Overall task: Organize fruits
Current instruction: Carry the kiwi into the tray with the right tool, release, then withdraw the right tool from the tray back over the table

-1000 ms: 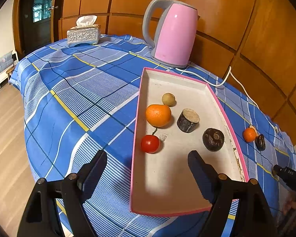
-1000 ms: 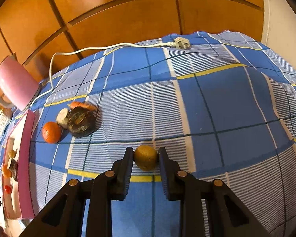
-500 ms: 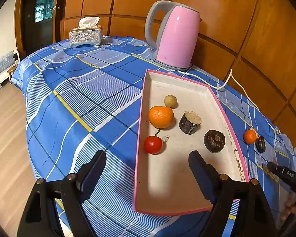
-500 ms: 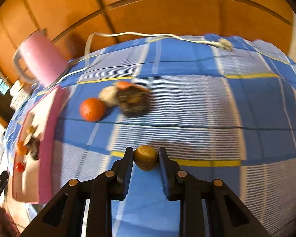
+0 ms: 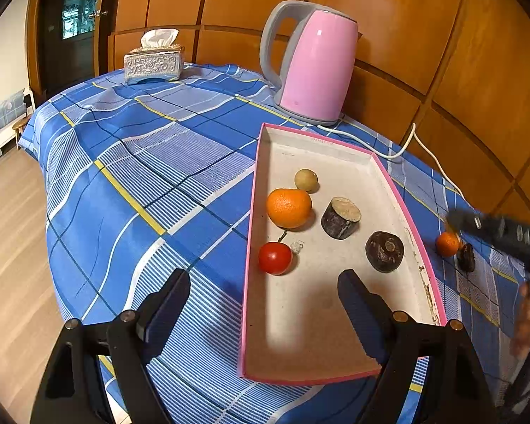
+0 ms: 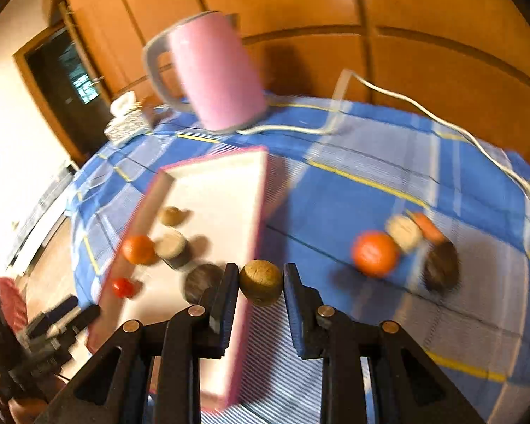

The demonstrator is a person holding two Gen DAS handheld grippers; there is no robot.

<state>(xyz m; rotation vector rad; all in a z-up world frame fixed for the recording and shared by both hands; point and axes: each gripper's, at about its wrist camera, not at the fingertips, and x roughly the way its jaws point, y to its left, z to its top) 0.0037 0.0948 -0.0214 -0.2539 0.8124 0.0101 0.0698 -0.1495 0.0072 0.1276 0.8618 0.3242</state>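
Note:
A pink-rimmed tray [image 5: 335, 318] lies on the blue checked cloth and holds an orange [image 5: 288, 207], a red tomato [image 5: 275, 258], a small tan round fruit [image 5: 305, 179], a cut dark stump-like piece [image 5: 340, 217] and a dark round fruit [image 5: 384, 251]. My left gripper [image 5: 263, 304] is open and empty over the tray's near end. My right gripper [image 6: 260, 288] is shut on a tan round fruit [image 6: 260, 282], held above the tray's right rim [image 6: 254, 219]. An orange [image 6: 374, 253], a dark fruit [image 6: 441, 269] and pale pieces lie on the cloth to the right.
A pink kettle [image 5: 314, 67] stands behind the tray, its white cord [image 5: 424, 145] running right along the wall. A tissue box [image 5: 153, 62] sits at the far left corner. Wood panelling backs the table; the floor drops off at left.
My right gripper has swung left with the tan fruit, from over the open cloth to the tray's right rim. The left gripper has stayed nearly still.

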